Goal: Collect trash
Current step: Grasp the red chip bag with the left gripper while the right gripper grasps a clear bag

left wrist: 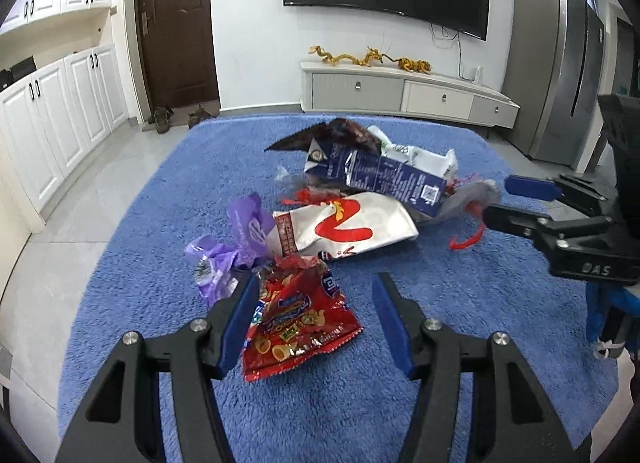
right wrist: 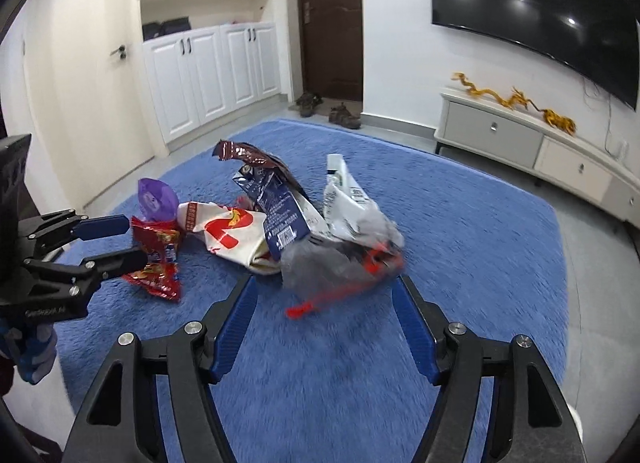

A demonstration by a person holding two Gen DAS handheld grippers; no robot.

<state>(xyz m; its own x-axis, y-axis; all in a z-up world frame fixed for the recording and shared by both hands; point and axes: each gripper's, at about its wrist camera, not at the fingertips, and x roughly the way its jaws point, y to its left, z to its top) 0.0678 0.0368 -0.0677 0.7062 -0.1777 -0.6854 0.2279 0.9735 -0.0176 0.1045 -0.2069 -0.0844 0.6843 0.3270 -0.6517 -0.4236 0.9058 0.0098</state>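
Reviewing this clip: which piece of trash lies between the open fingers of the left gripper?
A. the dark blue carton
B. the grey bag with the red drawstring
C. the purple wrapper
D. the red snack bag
D: in the left wrist view the red snack bag lies on the blue rug between the spread fingers of the left gripper, beside its left pad, with the jaws wide apart and not closed on it.

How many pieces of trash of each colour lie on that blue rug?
Crumpled purple plastic wrapper: 1
Red snack bag: 1
White bag with red mark: 1
Dark blue printed carton: 1
Brown foil wrapper: 1
White-and-grey plastic bag: 1
Total: 6
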